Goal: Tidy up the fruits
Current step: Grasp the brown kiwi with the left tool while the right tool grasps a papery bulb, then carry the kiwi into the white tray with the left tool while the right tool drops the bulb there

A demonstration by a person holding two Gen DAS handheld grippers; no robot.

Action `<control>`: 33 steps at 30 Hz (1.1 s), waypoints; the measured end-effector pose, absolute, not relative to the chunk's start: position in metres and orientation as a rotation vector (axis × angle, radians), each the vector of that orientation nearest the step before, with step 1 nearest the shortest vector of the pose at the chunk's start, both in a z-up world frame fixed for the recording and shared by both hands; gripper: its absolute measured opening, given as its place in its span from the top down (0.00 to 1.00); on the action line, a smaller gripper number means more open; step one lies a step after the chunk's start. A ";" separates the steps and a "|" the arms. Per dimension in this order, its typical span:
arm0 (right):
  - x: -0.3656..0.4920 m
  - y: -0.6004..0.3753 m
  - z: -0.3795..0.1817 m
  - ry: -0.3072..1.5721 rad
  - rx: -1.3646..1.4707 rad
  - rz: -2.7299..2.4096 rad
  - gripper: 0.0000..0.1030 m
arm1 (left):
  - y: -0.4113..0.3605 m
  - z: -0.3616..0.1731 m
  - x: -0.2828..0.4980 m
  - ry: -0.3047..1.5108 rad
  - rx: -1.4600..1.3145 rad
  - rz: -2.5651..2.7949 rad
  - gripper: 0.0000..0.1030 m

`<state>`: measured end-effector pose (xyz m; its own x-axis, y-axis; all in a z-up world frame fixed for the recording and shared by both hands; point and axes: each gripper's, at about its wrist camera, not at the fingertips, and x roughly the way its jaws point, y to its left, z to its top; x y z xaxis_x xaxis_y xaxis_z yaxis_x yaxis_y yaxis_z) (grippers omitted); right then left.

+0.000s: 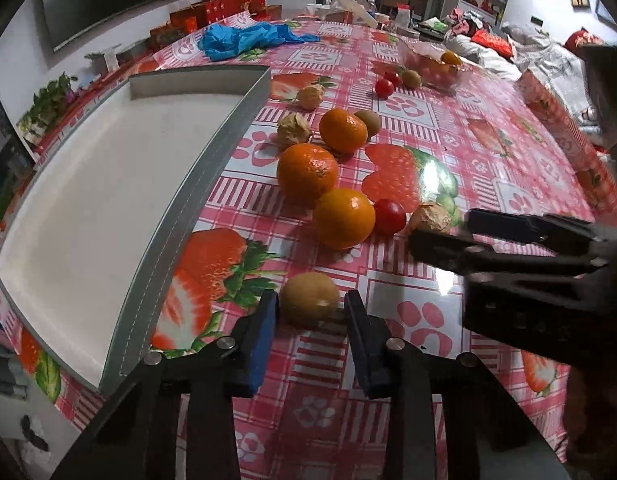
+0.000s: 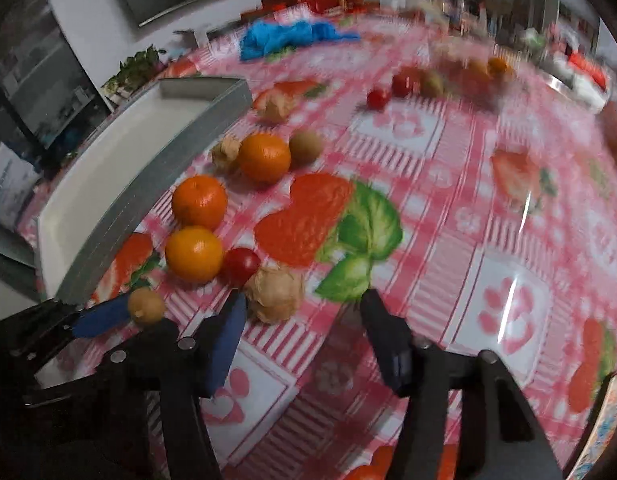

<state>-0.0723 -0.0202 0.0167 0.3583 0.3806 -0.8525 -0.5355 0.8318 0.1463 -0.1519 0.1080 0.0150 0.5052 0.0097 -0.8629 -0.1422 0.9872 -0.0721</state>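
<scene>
On the strawberry-print table (image 1: 488,148), the left gripper (image 1: 311,306) sits with its blue pads against both sides of a kiwi (image 1: 309,299), clamped on it just beside the white tray (image 1: 212,168). The right gripper (image 2: 304,308) hangs with jaws apart and nothing between them, its left finger touching a papery husk fruit (image 2: 274,293). Three oranges (image 1: 343,218), a cherry tomato (image 1: 389,216) and more husk fruits lie loose near the tray, none inside it.

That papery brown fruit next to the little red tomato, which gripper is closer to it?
Right. The right gripper has the papery fruit just inside its left finger, open around it. The left gripper sits farther off, closed on a kiwi.
</scene>
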 end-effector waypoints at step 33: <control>-0.077 -0.027 0.039 1.054 -0.127 0.630 0.75 | 0.129 0.058 -0.153 0.935 -0.175 0.067 0.71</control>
